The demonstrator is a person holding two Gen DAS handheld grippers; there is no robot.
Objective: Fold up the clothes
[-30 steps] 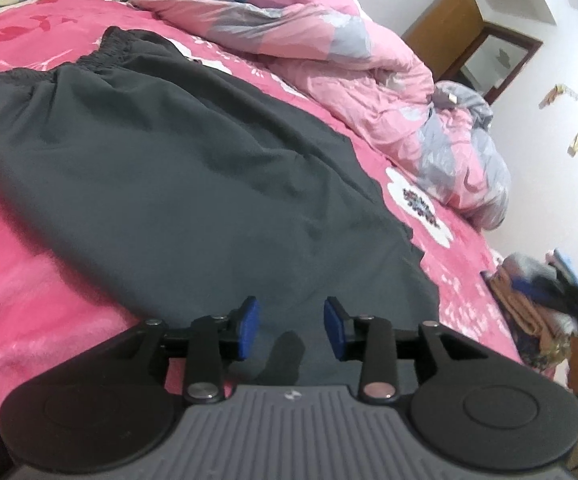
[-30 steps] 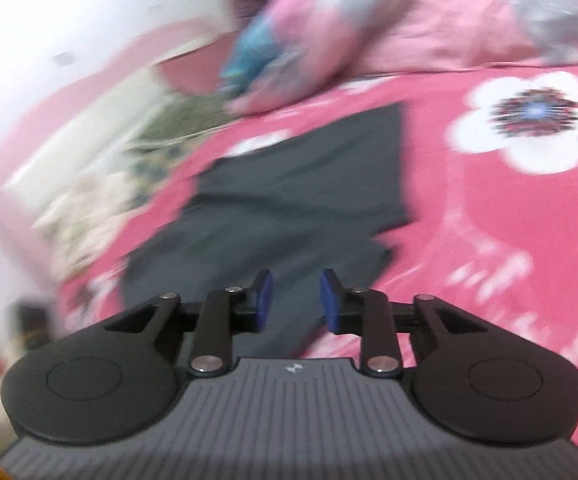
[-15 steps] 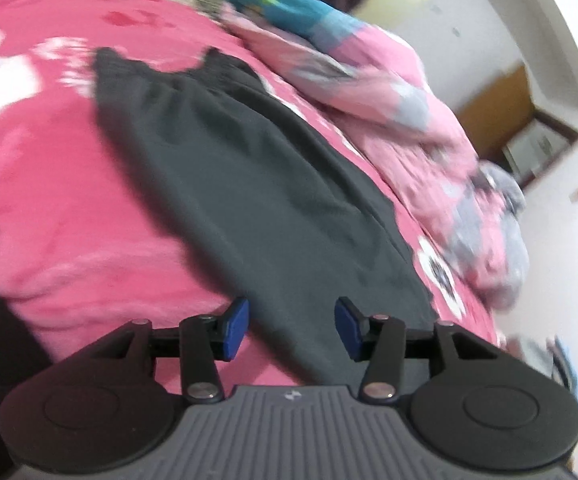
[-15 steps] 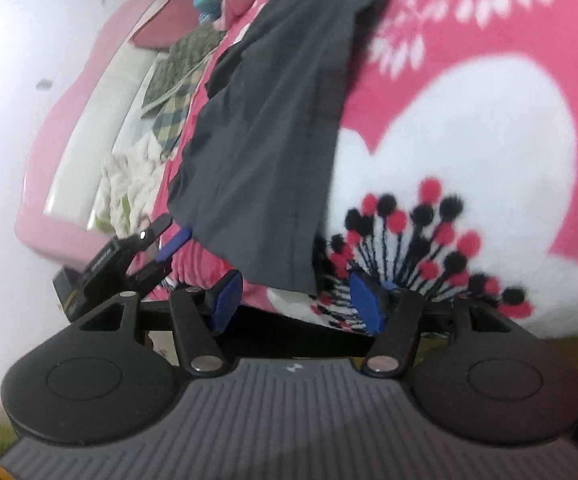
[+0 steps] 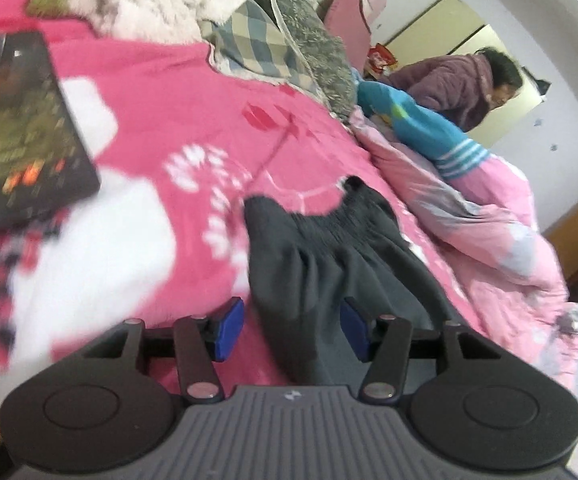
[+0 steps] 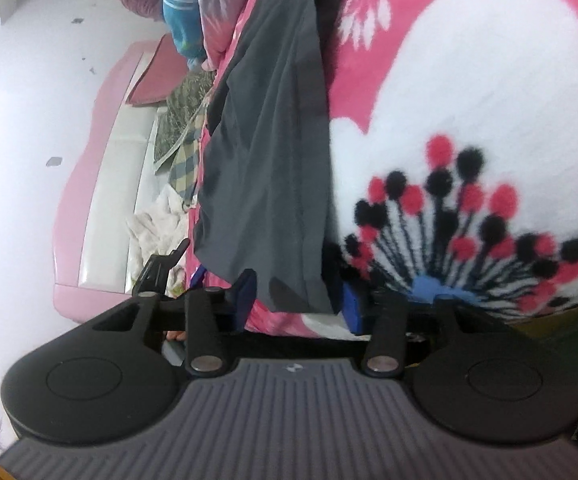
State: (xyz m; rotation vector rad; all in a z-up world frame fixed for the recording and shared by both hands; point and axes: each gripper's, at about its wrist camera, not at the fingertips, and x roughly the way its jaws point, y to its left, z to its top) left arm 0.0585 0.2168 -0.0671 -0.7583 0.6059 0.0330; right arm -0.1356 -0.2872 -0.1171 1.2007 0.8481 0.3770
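Right wrist view: right gripper (image 6: pixel 295 300) is closing around the dark garment's (image 6: pixel 265 152) near hem; left gripper (image 5: pixel 291 328) is opening over the waistband, so both should bite fully before lifting.

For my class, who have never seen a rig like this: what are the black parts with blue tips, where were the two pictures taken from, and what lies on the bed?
Each picture comes from a camera on hand-held tongs, looking along the two blue-tipped fingers. The left tongs are opening, the right tongs closing; both straddle an edge of the dark grey shorts, neither gripping them yet. The shorts lie on a pink flowered blanket, with a dark book, pillows and a pink quilt nearby.
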